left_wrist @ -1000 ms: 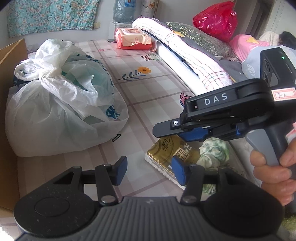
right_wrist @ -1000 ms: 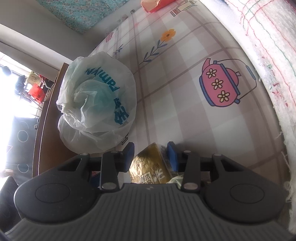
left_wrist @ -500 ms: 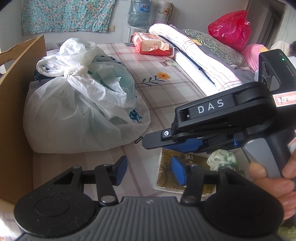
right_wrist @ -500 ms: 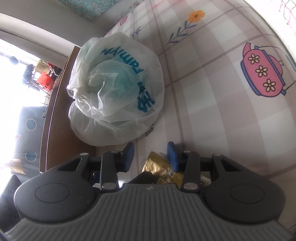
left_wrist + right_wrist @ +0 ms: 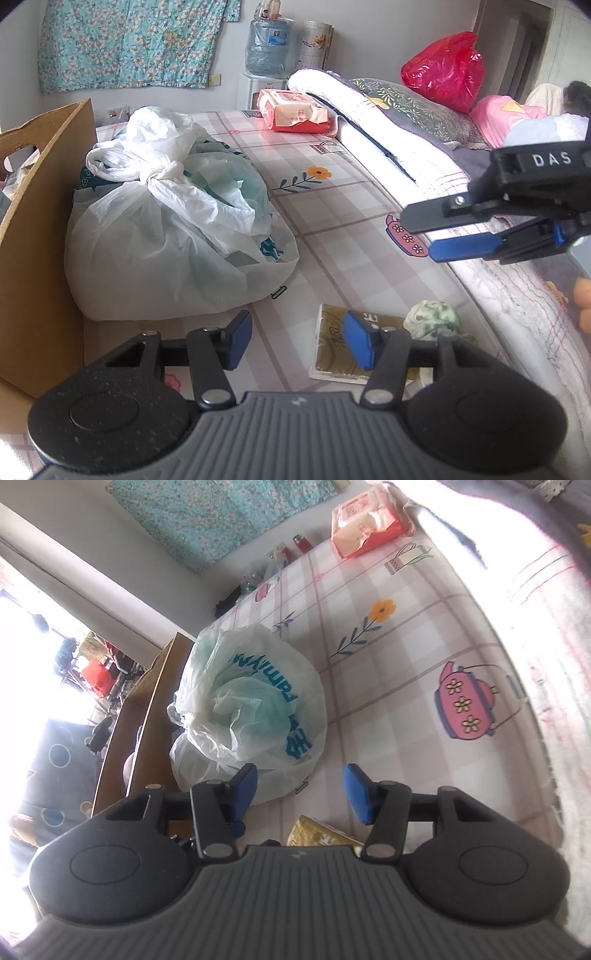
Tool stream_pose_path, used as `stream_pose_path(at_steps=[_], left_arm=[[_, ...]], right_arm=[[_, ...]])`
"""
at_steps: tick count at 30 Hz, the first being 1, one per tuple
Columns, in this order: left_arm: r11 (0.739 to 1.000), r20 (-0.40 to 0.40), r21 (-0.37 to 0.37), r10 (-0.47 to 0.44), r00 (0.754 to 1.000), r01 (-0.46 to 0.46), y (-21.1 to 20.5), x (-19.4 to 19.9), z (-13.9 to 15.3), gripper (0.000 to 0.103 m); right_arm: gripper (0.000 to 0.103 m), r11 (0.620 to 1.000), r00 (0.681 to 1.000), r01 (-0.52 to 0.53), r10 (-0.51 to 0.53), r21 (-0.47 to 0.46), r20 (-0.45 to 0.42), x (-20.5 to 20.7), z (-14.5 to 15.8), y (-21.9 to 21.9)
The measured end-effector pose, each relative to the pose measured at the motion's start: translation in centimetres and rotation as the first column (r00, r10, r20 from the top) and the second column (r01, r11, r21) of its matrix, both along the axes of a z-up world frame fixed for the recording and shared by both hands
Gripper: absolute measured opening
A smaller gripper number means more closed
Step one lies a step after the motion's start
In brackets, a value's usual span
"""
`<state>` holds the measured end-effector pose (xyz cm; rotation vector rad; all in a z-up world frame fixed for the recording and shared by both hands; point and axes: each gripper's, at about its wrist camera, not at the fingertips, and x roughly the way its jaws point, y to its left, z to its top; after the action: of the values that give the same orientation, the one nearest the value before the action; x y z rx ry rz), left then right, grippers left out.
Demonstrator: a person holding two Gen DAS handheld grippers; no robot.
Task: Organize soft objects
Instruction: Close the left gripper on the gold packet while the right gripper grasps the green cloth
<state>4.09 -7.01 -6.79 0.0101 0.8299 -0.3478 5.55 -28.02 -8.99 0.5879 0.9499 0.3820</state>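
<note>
From the left wrist view, the left tongs [image 5: 297, 341] hover wide apart and empty over the checked pink bed sheet [image 5: 332, 236], their right pad above a flat gold packet [image 5: 332, 350]; a crumpled green-and-white soft cloth [image 5: 432, 319] lies just beside that packet near the white quilted blanket [image 5: 399, 147], a knotted white plastic bag [image 5: 166, 236] leans against the brown cardboard box [image 5: 40, 229], and the right tongs [image 5: 436, 236] hang above, apart and empty. From the right wrist view, the right tongs [image 5: 301, 794] gape with nothing between them, over the gold packet's [image 5: 317, 834] corner, the white plastic bag [image 5: 251, 712] just beyond the left pad.
</note>
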Motion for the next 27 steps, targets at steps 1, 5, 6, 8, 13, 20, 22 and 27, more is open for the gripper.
stream_pose_path(at_steps=[1,5,6,8,13,20,22,27], left_arm=[[1.0,0.006,0.003,-0.014,1.0,0.014,0.0,-0.2,0.1,0.058],[0.998,0.011,0.022,-0.066,0.998,0.066,0.5,-1.1,0.2,0.06],[0.997,0.006,0.028,-0.073,0.997,0.073,0.6,-1.2,0.2,0.06],[0.997,-0.001,0.034,-0.075,0.997,0.075,0.9,-1.4,0.0,0.06],[0.998,-0.022,0.021,-0.057,0.998,0.057,1.4,-1.1,-0.2,0.059],[0.999,-0.016,-0.006,-0.051,0.999,0.051,1.5,-0.8,0.2,0.059],[0.998,-0.018,-0.011,-0.056,0.998,0.056,1.5,-0.8,0.2,0.059],[0.997,-0.026,-0.017,-0.081,0.996,0.08,1.0,-0.8,0.0,0.059]], right_arm=[[0.063,1.0,1.0,-0.001,0.001,-0.027,-0.001,-0.6,0.2,-0.4],[0.073,0.99,0.999,-0.027,0.023,-0.139,-0.026,-3.2,0.5,-1.4],[0.076,0.986,0.999,-0.041,0.036,-0.16,-0.032,-3.7,0.4,-1.4],[0.079,0.977,0.997,-0.071,0.063,-0.202,-0.043,-4.6,0.0,-1.1],[0.08,0.958,0.991,-0.132,0.118,-0.253,-0.069,-5.7,-1.5,0.5],[0.07,0.909,0.983,-0.185,0.167,-0.374,-0.079,-5.8,-3.3,2.7],[0.057,0.911,0.984,-0.179,0.168,-0.372,-0.063,-5.8,-3.4,2.3],[0.027,0.928,0.993,-0.12,0.106,-0.352,-0.058,-5.2,-3.4,0.2]])
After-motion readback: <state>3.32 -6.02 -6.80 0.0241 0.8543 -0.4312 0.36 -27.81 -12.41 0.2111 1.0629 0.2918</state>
